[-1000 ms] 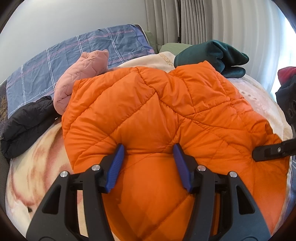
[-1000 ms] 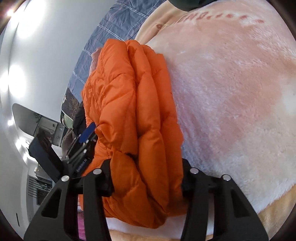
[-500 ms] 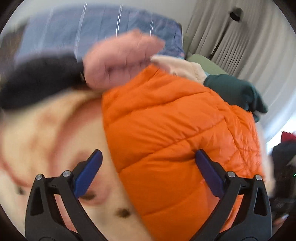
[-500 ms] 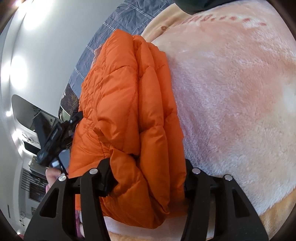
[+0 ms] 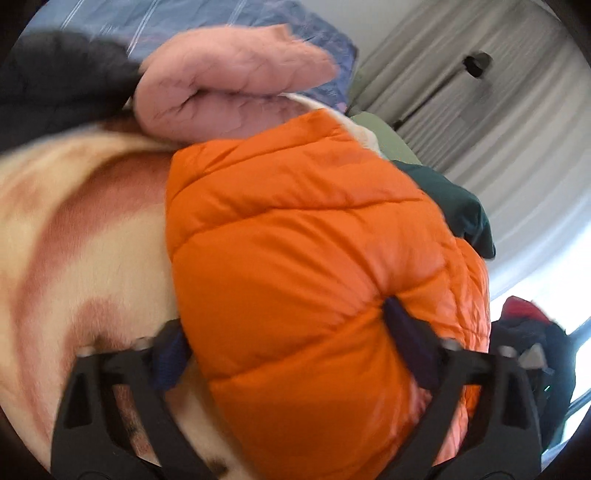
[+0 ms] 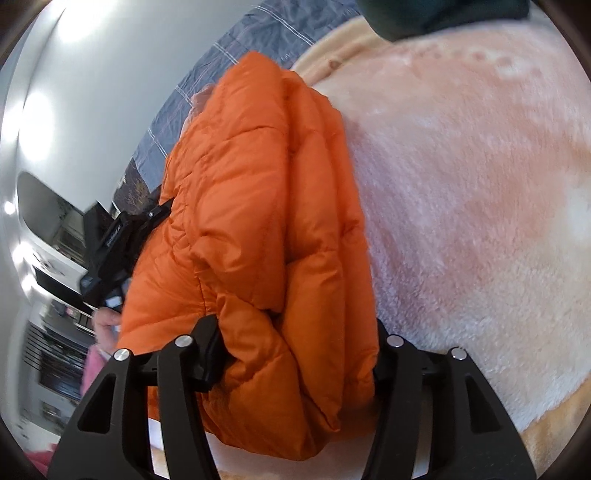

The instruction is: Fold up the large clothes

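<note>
On fleece blanket (image 6: 480,184), L gripper (image 5: 291,347) & R gripper (image 6: 295,354) both clenched on folded orange jacket (image 5: 295,258), opposite ends.

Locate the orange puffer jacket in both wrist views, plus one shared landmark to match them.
Left wrist: orange puffer jacket fills the centre and lower right, folded bundle, between the left gripper fingers.
Right wrist: the jacket stands as a thick stack of layers centre-left, clamped by the right gripper.
Shared landmark: blue plaid bedding, top left in the left view, top centre in the right view, behind the jacket in both.
</note>
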The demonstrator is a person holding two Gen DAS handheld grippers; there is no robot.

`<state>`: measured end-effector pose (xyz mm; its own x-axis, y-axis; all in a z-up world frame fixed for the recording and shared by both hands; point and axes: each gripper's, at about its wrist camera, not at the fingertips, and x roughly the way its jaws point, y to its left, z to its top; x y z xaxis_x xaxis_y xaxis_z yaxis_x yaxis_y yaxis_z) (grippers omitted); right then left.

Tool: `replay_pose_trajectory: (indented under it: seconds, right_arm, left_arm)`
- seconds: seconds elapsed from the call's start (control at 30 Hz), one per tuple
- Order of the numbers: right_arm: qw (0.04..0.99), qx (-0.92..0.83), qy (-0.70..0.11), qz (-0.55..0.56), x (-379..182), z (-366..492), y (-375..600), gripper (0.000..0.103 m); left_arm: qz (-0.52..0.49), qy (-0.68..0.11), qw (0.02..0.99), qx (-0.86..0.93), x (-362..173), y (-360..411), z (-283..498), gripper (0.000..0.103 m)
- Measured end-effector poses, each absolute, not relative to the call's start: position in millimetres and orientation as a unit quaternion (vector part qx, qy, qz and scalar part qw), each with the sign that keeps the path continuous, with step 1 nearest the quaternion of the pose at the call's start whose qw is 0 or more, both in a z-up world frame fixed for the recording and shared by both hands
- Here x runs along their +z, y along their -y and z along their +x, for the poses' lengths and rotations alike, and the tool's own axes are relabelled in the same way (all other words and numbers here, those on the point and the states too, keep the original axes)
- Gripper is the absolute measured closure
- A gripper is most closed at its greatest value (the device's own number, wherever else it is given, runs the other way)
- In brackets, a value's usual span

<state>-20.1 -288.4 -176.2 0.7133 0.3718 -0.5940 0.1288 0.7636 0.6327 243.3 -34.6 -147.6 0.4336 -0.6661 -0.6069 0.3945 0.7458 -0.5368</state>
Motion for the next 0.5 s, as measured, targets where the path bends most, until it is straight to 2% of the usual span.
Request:
replay_pose_trajectory:
  seconds: [0.07, 0.1, 0.17, 0.27, 0.5]
  right_arm:
    - [0.894, 0.047, -0.358, 0.265, -161.6, -25.4, 270.8, 0.055]
    - [0.903, 0.042, -0.352, 0.244, -156.0, -27.3, 265.1, 0.062]
    - [0.918, 0.033, -0.337, 0.206, -143.3, -32.7, 255.0, 0.069]
    - [0.927, 0.033, -0.314, 0.202, -127.6, -41.5, 255.6, 0.072]
    - [0.95, 0.03, -0.253, 0.181, -83.7, -61.4, 266.2, 0.073]
  left_arm:
    - [-0.128, -0.408, 0.846, -0.318, -133.1, 44.6, 233.5, 0.035]
    - [-0.116, -0.401, 0.851, -0.317, -126.7, 48.4, 229.5, 0.038]
    - [-0.088, -0.379, 0.865, -0.316, -107.2, 57.4, 218.2, 0.048]
    - [-0.065, -0.336, 0.882, -0.323, -73.6, 67.1, 202.1, 0.051]
    - [-0.034, -0.276, 0.896, -0.345, -4.1, 76.9, 183.1, 0.051]
